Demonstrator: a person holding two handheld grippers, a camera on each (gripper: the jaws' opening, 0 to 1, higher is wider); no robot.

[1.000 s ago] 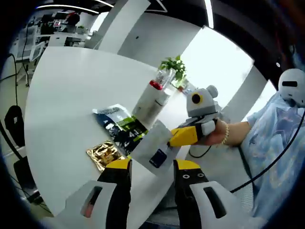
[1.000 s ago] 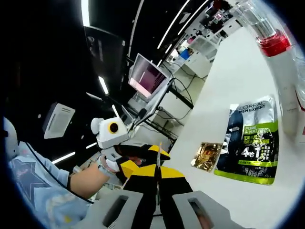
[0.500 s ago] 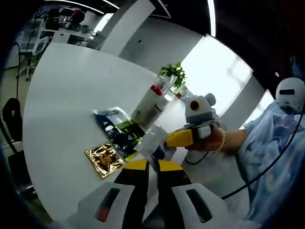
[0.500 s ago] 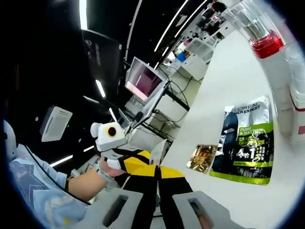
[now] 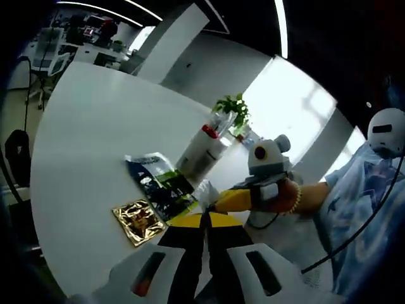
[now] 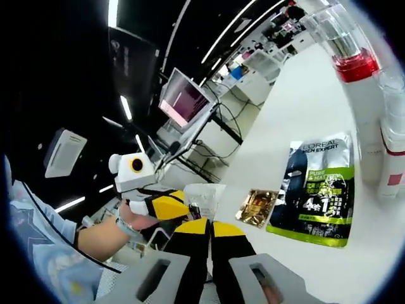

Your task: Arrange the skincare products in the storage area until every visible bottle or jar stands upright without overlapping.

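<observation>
1. We see a round white table [image 5: 82, 139], its curved edge sweeping along the near side in the left gripper view; most of its far surface lies bare, leaving wide free room beyond the products. In the right gripper view the table [image 6: 297, 107] drops off at an edge just beside the gold packet.
2. A tall white bottle with a red collar and clear cap [image 5: 204, 145] stands upright near the table's middle; in the right gripper view the same bottle [image 6: 361, 101] sits by a second white bottle with a red band [image 6: 395, 158], the two just beside each other.
3. A flat black, silver and green sachet [image 5: 161, 183] lies on the table, close to the tall bottle's base. In the right gripper view it [image 6: 313, 190] lies between the bottles and the gold packet.
4. A small square gold foil packet [image 5: 138, 218] lies flat near the table's edge, just beside the sachet; it appears again [image 6: 256, 207] in the right gripper view.
5. A small translucent white pouch [image 6: 201, 201] is held off the table between both tools; we see it [image 5: 206, 190] at the jaw tips in the left gripper view.
6. Our left gripper [image 5: 204, 220] has its yellow-tipped jaws pressed together on the pouch.
7. Our right gripper [image 6: 209, 223] has its jaws drawn together too, clamping the same pouch from the other side.
</observation>
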